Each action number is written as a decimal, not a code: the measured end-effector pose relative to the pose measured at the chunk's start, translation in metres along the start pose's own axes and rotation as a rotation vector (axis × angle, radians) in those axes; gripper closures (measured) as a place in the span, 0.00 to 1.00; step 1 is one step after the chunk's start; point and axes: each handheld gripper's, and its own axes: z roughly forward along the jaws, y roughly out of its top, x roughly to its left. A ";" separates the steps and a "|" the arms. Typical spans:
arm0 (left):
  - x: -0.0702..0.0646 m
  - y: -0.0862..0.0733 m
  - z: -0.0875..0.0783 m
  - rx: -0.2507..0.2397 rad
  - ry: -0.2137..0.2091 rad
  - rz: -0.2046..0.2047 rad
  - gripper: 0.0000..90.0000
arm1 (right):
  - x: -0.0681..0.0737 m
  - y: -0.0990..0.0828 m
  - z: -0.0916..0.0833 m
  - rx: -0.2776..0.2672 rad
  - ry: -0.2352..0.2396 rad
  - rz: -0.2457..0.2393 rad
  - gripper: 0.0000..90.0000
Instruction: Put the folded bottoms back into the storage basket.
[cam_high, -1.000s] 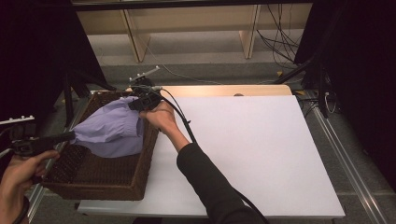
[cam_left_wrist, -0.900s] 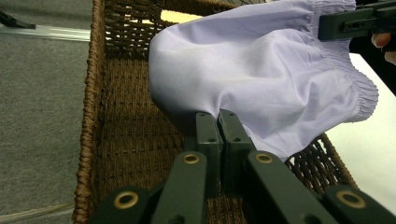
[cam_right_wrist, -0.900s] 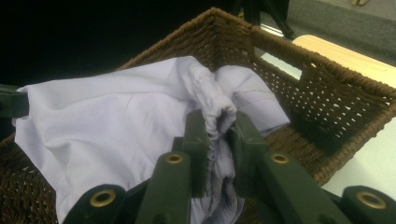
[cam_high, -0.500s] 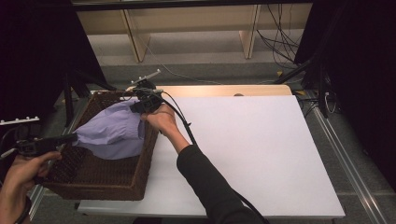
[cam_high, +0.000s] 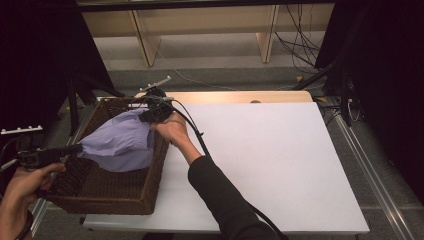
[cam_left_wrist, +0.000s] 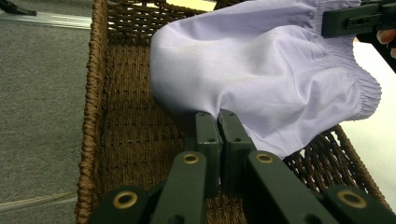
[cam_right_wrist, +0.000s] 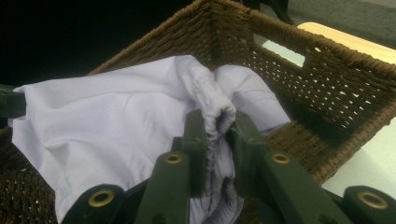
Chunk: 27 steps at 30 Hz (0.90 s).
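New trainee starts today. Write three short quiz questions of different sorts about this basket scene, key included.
1. True or false: both grippers are shut on the lilac garment.
2. Where does the garment hang? A) over the wicker basket B) flat on the white table C) on the floor
3. Fill in: the right gripper pinches the garment's gathered ____ edge.

Key: 1 true; 2 A; 3 elastic. The left gripper holds plain cloth.

Baskets: one wicker basket (cam_high: 107, 192) is sitting on the counter (cam_high: 280, 165)
Garments: one lilac cloth (cam_high: 120, 145) is hanging over it
Grippers: two are showing, left gripper (cam_high: 75, 148) and right gripper (cam_high: 150, 112)
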 end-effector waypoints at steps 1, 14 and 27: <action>0.000 0.000 0.000 -0.002 0.001 -0.002 0.97 | 0.000 0.000 0.001 0.002 0.001 0.003 0.87; -0.009 0.004 0.000 -0.035 0.050 0.033 0.30 | -0.012 0.004 -0.009 -0.030 -0.023 0.037 0.38; -0.028 0.005 0.016 -0.005 0.023 0.067 0.28 | -0.023 -0.004 -0.033 -0.068 -0.028 0.029 0.37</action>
